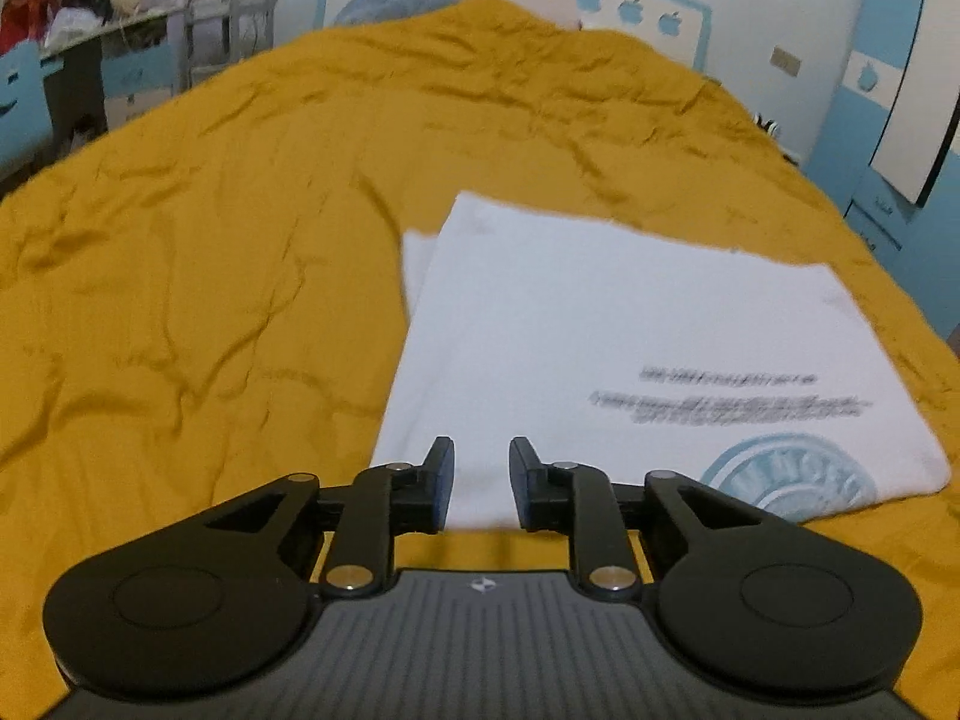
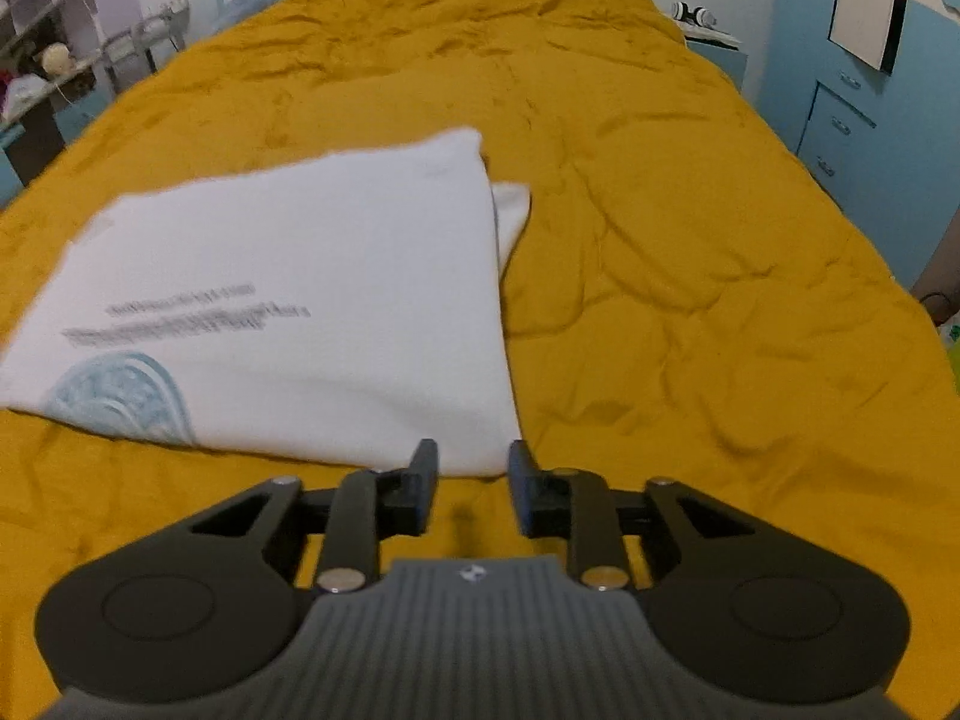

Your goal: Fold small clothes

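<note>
The white T-shirt [image 1: 600, 330] lies on the mustard-yellow bedspread [image 1: 210, 240], which covers the whole bed, and it is already folded into a flat rectangle with the printed side up; a narrow strip of a lower layer shows beyond one long edge. On its near part there are lines of dark text [image 1: 732, 399], too blurred to read, and a pale blue round emblem [image 1: 792, 480] at the near fold. The left gripper [image 1: 481, 480] hangs over the near left corner of the shirt and the right gripper [image 2: 473, 483] over the near right corner. On both, the jaws stand a little apart and nothing is between them; the cloth shows through the gap but the pads do not press on it. I judge that the step in hand is to take these two near corners for one more fold toward the far edge. To do it well, each gripper should catch all layers at its corner, not only the top one, and both should lift at the same height, so that the far edge stays square and the hidden strip is not pulled out.
</note>
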